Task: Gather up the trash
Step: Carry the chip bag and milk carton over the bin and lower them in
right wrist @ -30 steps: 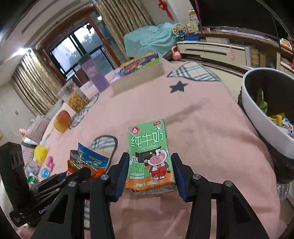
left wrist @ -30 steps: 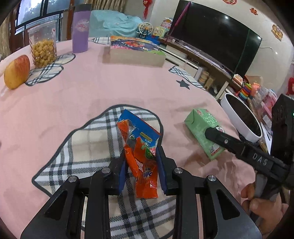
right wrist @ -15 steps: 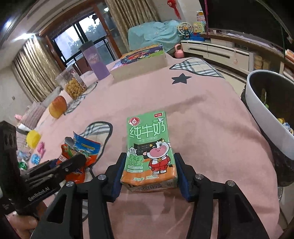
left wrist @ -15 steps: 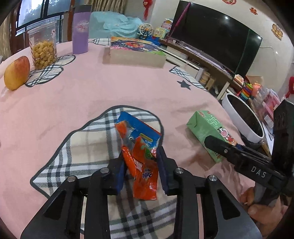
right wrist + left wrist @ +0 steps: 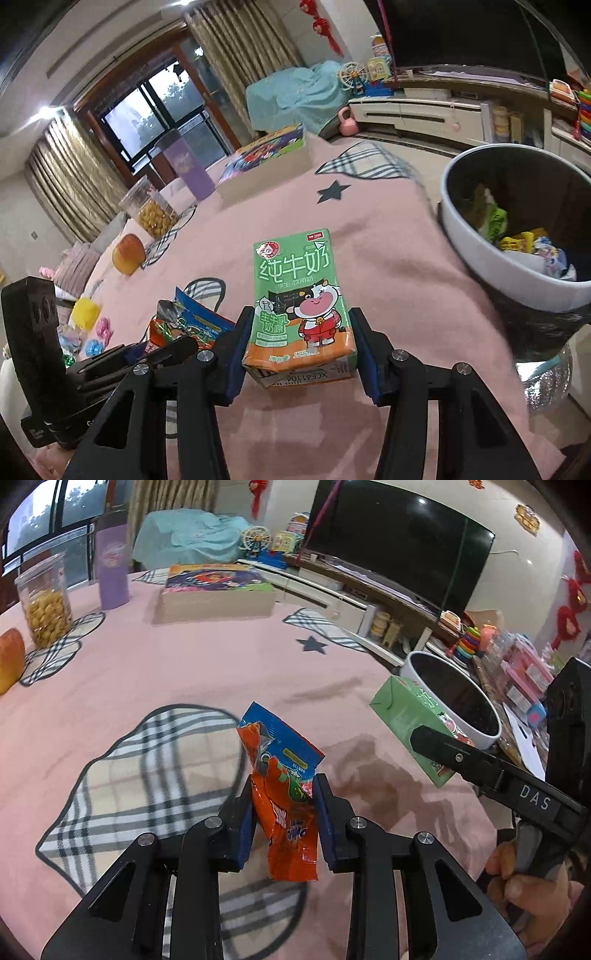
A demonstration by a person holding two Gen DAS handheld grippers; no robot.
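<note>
The orange snack wrapper [image 5: 286, 812] is clamped by the left gripper [image 5: 282, 794]; the milk carton [image 5: 301, 306] is pinched by the right gripper [image 5: 301, 332], its rear face hidden; the bin [image 5: 480, 254] contents seem blurred.

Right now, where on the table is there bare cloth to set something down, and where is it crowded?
Free: the pink cloth between the plaid mat and the flat box, and the strip from the star toward the bin. Crowded: the far corner with the snack jar, purple cup and fruit.
</note>
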